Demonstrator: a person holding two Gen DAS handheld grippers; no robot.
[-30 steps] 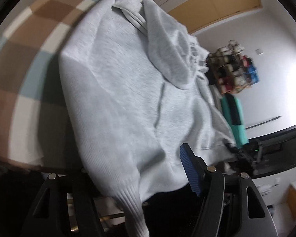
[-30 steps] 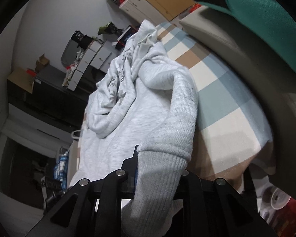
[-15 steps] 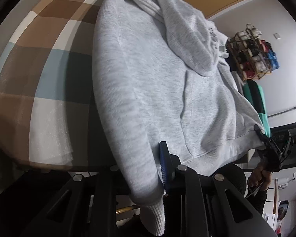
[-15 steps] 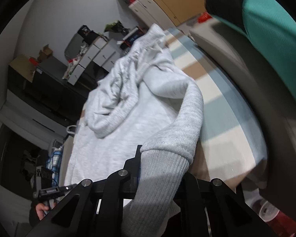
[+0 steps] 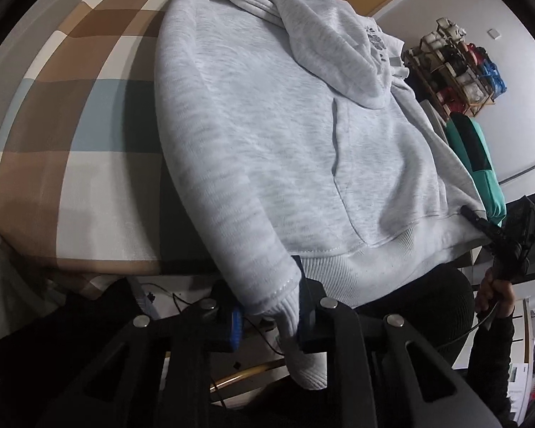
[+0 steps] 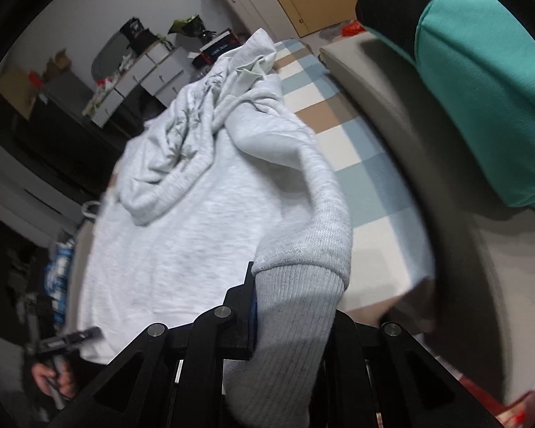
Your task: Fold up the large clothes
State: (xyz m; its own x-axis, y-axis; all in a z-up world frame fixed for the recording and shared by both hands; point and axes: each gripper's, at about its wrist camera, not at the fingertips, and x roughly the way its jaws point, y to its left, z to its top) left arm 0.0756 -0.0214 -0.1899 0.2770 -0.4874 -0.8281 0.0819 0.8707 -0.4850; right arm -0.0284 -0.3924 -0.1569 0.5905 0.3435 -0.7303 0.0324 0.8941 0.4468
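Garment: grey hoodie [image 5: 267, 135] spread face up on the checked bed cover [image 5: 71, 114], filling the centre of the left wrist view; hood [image 5: 339, 46] flopped over the chest at upper right, hem hanging off the bed edge at lower centre.
Left tongs [image 5: 271, 317]: jaws have just been closing and now pinch the left sleeve cuff [image 5: 289, 306] at bottom centre — ribbing bunched between the pads.
Right tongs [image 6: 289, 321]: pressed onto the right sleeve cuff [image 6: 296, 306] at bottom centre of the right wrist view; jaws have just been closing, cloth between them.
Reason for hold: I judge both cuffs are gripped so the sleeves can be carried inward across the body — the first fold.
Progress: early; the body lies unfolded, the pouch pocket [image 5: 356, 178] showing.
Obstruction: a teal and black cushion [image 6: 481, 89] sits at upper right, beside the bed.
Risk: loose hood may bunch under a sleeve.
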